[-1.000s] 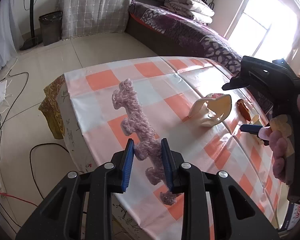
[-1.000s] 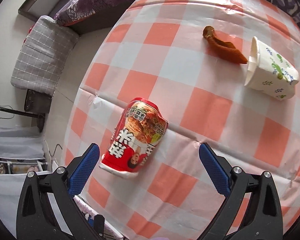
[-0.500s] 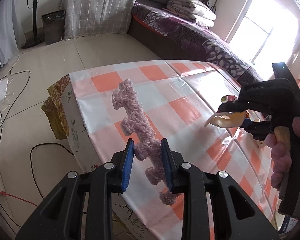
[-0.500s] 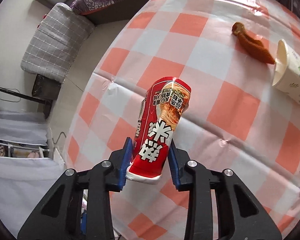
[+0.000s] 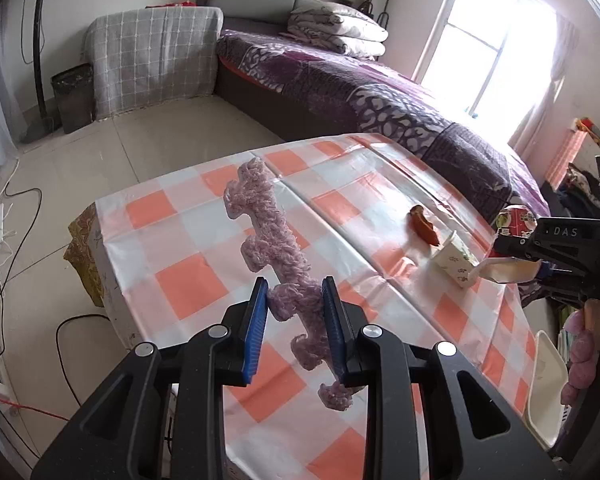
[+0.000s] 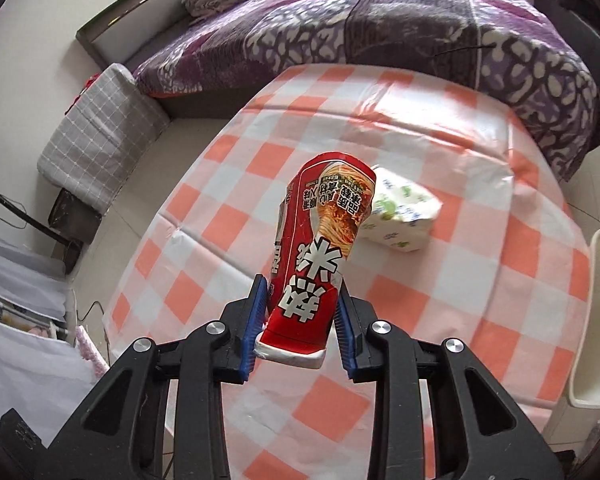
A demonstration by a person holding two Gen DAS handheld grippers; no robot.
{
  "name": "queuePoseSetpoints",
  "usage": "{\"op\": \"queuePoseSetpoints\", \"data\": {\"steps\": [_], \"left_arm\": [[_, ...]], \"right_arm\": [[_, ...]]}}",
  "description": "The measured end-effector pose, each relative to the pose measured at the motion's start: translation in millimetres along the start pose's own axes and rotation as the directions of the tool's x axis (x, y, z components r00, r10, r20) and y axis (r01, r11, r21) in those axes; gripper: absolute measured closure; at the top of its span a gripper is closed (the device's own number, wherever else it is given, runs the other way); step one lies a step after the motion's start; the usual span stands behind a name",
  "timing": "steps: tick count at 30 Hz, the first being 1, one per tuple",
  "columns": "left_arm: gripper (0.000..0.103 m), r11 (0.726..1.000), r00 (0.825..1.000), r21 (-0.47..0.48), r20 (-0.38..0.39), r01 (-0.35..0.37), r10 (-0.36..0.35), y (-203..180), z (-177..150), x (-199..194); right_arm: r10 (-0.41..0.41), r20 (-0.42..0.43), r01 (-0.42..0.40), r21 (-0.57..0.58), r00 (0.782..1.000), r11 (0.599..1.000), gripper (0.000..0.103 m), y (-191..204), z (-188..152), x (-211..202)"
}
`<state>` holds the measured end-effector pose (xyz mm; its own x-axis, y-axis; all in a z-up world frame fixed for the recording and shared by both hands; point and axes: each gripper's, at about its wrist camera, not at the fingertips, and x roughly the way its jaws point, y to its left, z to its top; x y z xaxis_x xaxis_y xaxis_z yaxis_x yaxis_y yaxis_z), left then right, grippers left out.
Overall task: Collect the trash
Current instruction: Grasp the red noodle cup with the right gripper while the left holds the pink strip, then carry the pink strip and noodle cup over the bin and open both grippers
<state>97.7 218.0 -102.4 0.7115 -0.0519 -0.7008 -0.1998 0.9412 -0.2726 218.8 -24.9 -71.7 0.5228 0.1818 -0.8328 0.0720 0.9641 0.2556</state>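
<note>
My left gripper point(image 5: 294, 300) is shut on a pink crocheted strip point(image 5: 268, 236) and holds it above the checked table point(image 5: 188, 288). My right gripper point(image 6: 300, 312) is shut on a red noodle cup point(image 6: 324, 248), lifted off the table; it also shows in the left wrist view point(image 5: 516, 224). A white paper cup point(image 6: 400, 216) lies on its side on the table behind it, also in the left wrist view point(image 5: 454, 258). A brown scrap point(image 5: 422, 226) lies beyond the paper cup.
A white bin point(image 6: 592, 320) stands at the table's right edge, also in the left wrist view point(image 5: 546, 384). A purple bed point(image 5: 360, 92) runs behind the table. A dark waste basket point(image 5: 72, 96) stands by the far wall. Cables point(image 5: 16, 240) lie on the floor at left.
My right gripper closed on the red noodle cup, lifted it off the table and carried it right, towards the white bin. My left gripper kept hold of the pink strip.
</note>
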Motion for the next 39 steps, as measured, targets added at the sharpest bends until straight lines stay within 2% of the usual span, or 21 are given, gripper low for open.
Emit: {"op": "queuePoseSetpoints", "data": {"steps": [5,14,19,23,39], "left_arm": [[0.075,0.998,1.000,0.060,0.004,0.017,-0.017,-37.3,2.1,-6.4],[0.075,0.981,0.998,0.181,-0.012,0.062,-0.061,-111.4,-5.4,-4.0],[0.075,0.967,0.995,0.238,-0.031,0.095,-0.090,-150.3,-12.3,2.6],[0.075,0.953,0.993,0.278,-0.046,0.120,-0.111,-179.8,-20.1,6.0],[0.075,0.892,0.980,0.407,-0.093,0.197,-0.174,-266.5,-49.5,4.0]], "right_arm": [[-0.065,0.065,0.060,0.074,0.996,0.995,0.072,-54.2,1.7,-28.0],[-0.187,0.117,0.160,0.211,0.975,0.964,0.072,-150.4,-4.6,-55.7],[-0.232,0.122,0.186,0.303,0.965,0.935,0.071,-203.1,-10.6,-64.0],[-0.240,0.121,0.177,0.388,0.963,0.904,0.071,-239.0,-14.1,-70.7],[-0.258,0.128,0.152,0.537,0.958,0.830,0.070,-309.6,-23.0,-97.1]]}}
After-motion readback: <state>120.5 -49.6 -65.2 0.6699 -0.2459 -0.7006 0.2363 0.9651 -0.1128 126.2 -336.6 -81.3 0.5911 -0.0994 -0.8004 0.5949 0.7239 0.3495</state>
